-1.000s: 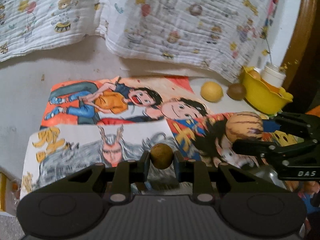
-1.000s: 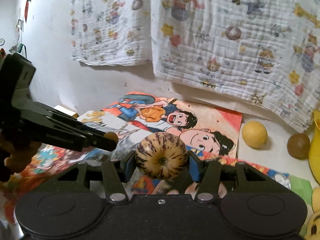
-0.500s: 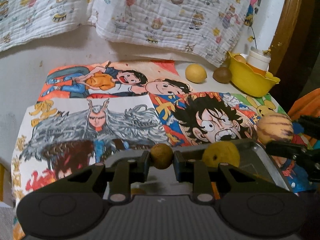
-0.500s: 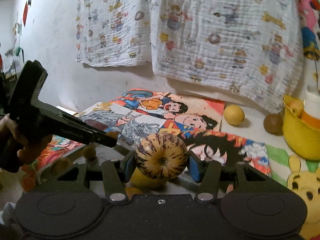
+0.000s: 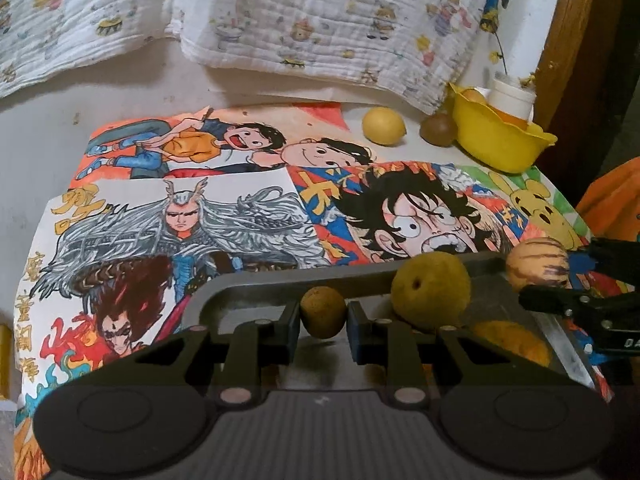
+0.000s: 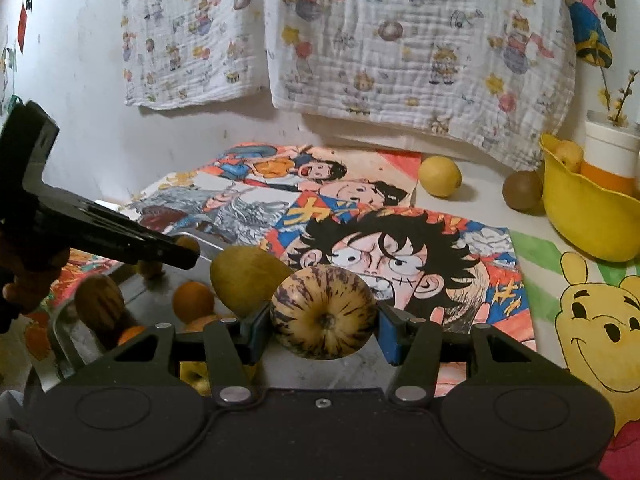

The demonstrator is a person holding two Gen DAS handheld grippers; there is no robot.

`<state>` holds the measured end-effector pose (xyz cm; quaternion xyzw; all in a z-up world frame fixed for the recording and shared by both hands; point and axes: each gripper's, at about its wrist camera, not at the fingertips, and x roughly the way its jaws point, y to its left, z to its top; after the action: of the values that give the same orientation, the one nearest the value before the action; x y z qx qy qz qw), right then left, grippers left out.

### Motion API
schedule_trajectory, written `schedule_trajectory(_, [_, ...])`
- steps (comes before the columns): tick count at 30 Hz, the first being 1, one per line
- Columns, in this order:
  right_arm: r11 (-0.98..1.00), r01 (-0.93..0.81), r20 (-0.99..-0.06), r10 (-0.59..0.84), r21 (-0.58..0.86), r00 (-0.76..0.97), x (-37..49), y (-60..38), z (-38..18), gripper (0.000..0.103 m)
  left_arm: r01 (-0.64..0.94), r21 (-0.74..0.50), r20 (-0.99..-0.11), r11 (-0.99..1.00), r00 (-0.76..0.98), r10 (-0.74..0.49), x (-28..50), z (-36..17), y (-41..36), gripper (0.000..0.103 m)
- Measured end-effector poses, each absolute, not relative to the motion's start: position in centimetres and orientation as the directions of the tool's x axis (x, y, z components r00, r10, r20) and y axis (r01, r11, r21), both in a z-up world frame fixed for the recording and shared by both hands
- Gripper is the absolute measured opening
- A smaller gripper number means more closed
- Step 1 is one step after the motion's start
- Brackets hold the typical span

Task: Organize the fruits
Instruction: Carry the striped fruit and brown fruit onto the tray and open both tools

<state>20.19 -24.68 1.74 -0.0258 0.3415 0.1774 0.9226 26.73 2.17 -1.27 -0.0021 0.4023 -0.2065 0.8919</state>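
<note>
My left gripper (image 5: 323,317) is shut on a small round brown fruit (image 5: 322,311), held just over the near part of a grey metal tray (image 5: 256,280). My right gripper (image 6: 324,322) is shut on a striped yellow-and-purple melon-like fruit (image 6: 323,312), also above the tray (image 6: 64,332). In the tray lie a yellow-green pear-like fruit (image 5: 430,289) and an orange fruit (image 5: 516,340). The right wrist view shows that pear-like fruit (image 6: 248,278), an orange (image 6: 193,302) and a brown fruit (image 6: 98,300) in it. The other gripper shows at each view's edge.
A lemon (image 5: 383,125) and a brown kiwi-like fruit (image 5: 438,129) lie at the table's far side. Next to them stands a yellow bowl (image 5: 496,144) holding fruit and a white cup. Cartoon drawings cover the table; printed cloths hang behind.
Both grippers have drawn back toward the near edge with their fruits still held. The tray and the fruits in it have come into view under them.
</note>
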Motion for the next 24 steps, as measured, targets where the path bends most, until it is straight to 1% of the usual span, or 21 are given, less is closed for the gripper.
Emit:
schedule_trajectory(11, [0.927,-0.370,-0.673,0.310,0.058,0.671,21.7,-24.2,0.6,0.056,0.363,-0.154,-0.760,0.919,0.551,-0.345,27.4,-2.3,1.7,0.027])
schedule_trajectory(24, [0.910,-0.409,-0.687,0.335,0.060,0.645,22.0,-23.0,0.1,0.056,0.366,-0.151,-0.766,0.918,0.544,-0.343,27.2,-2.2,1.7,0.028])
